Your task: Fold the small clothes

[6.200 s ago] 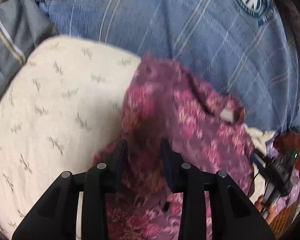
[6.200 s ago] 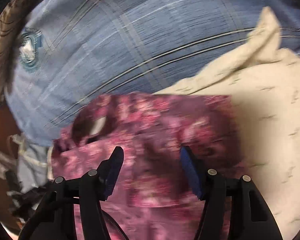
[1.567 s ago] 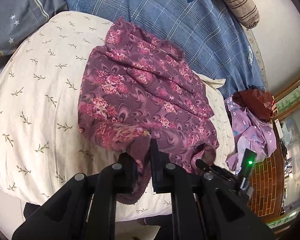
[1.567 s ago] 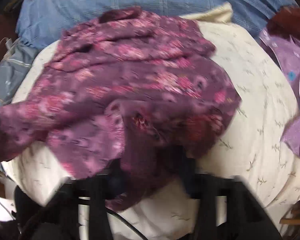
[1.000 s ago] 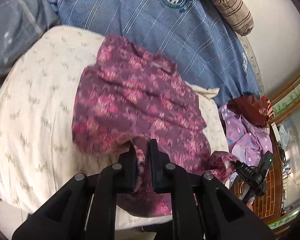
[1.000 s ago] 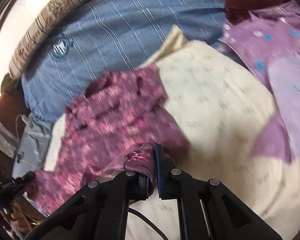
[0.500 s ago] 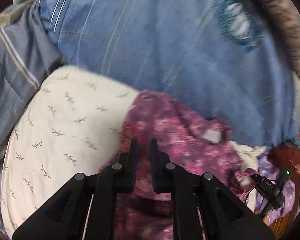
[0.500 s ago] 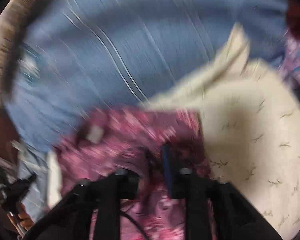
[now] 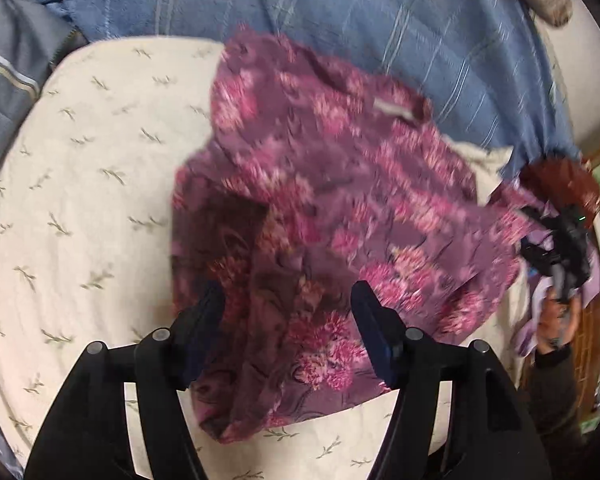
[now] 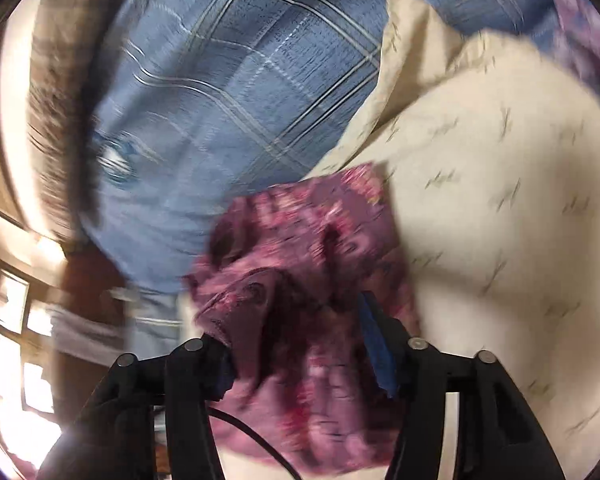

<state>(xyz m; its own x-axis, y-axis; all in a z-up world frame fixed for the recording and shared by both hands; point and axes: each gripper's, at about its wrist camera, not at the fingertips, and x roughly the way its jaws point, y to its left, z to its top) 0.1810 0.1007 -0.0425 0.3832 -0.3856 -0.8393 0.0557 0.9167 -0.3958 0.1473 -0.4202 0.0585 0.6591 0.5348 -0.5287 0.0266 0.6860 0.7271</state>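
Both grippers, left gripper (image 9: 286, 320) and right gripper (image 10: 296, 344), are opening, releasing the purple floral garment (image 9: 332, 208) mid-frame after a fold; smoothing probably comes next.

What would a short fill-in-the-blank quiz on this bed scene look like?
1. The purple floral garment lies on a cream ____ with a leaf print.
2. Behind the pillow spreads a ____ checked sheet.
3. The left gripper has its jaws ____, fabric lying loose between them.
4. The garment's print shows pink ____.

Missing words: pillow; blue; opening; flowers
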